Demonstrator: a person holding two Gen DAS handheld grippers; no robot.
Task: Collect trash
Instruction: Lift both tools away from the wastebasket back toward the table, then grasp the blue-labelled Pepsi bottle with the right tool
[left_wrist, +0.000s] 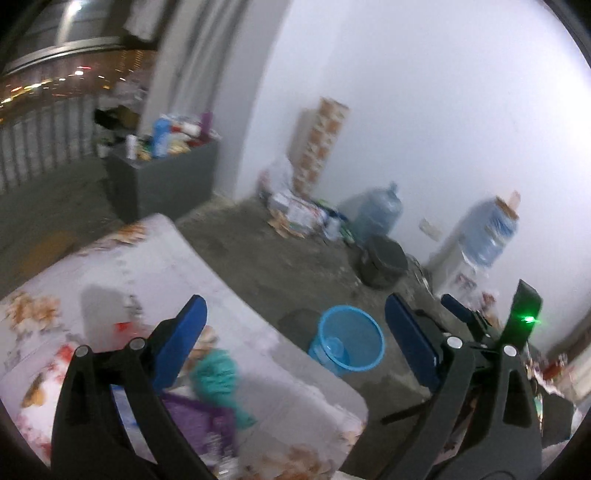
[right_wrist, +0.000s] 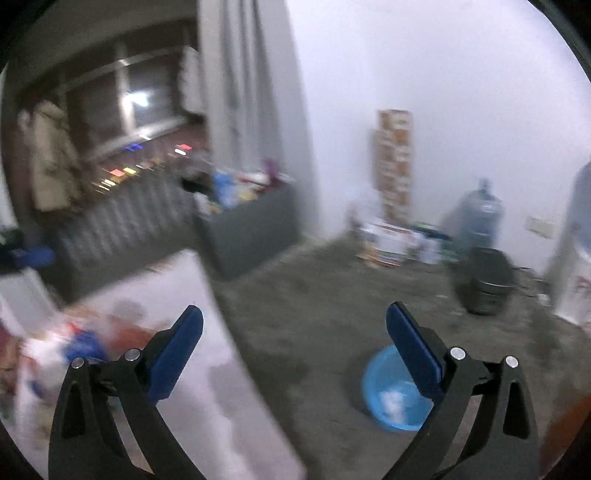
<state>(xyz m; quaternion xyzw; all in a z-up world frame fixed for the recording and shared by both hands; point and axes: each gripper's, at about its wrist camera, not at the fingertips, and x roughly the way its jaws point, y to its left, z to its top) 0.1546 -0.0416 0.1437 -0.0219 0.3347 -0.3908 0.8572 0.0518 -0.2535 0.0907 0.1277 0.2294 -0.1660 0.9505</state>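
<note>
A blue mesh waste basket (left_wrist: 347, 339) stands on the concrete floor beside a table with a floral cloth (left_wrist: 155, 266). The basket also shows in the right wrist view (right_wrist: 391, 391), with white crumpled trash (right_wrist: 393, 400) inside. On the table lie a teal wrapper (left_wrist: 218, 373), a purple packet (left_wrist: 199, 417) and blurred red and blue litter (right_wrist: 85, 347). My left gripper (left_wrist: 295, 343) is open and empty above the table's edge. My right gripper (right_wrist: 295, 350) is open and empty; its other end shows in the left wrist view (left_wrist: 480, 325).
A dark round bin (left_wrist: 384, 266) and large water bottles (left_wrist: 380, 210) stand by the white wall, with boxes and litter (left_wrist: 299, 214) on the floor. A grey cabinet (left_wrist: 166, 177) holds bottles. A water dispenser (left_wrist: 484, 236) is at the right.
</note>
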